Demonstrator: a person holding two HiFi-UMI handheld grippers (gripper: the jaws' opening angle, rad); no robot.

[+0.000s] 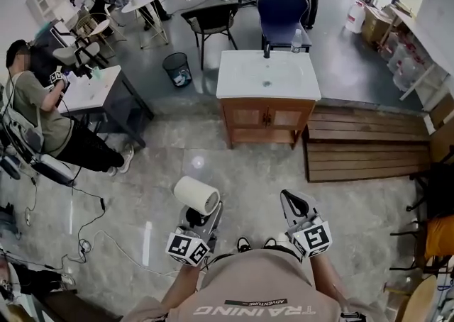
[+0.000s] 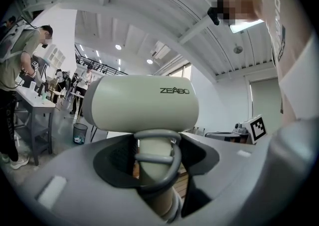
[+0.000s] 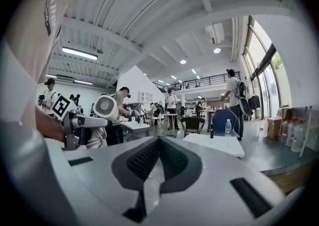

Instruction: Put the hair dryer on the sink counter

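Observation:
A cream hair dryer [image 1: 196, 195] with a round barrel stands upright in my left gripper [image 1: 202, 213], low in the head view. In the left gripper view the barrel [image 2: 144, 103] fills the middle, and the jaws of the left gripper [image 2: 155, 158] are shut on its handle, just behind a grey hanging loop. My right gripper [image 1: 292, 200] is beside it to the right, shut with nothing in it [image 3: 158, 140]. The white sink counter [image 1: 245, 79] on a wooden cabinet stands farther ahead across the floor, also in the right gripper view [image 3: 217, 144].
A faucet [image 1: 267, 50] and a water bottle [image 1: 296, 40] stand at the counter's back edge. A wooden platform [image 1: 365, 143] lies right of the cabinet. A bin [image 1: 176, 69], chairs, a desk with a seated person [image 1: 42, 111] and floor cables [image 1: 85, 242] are at the left.

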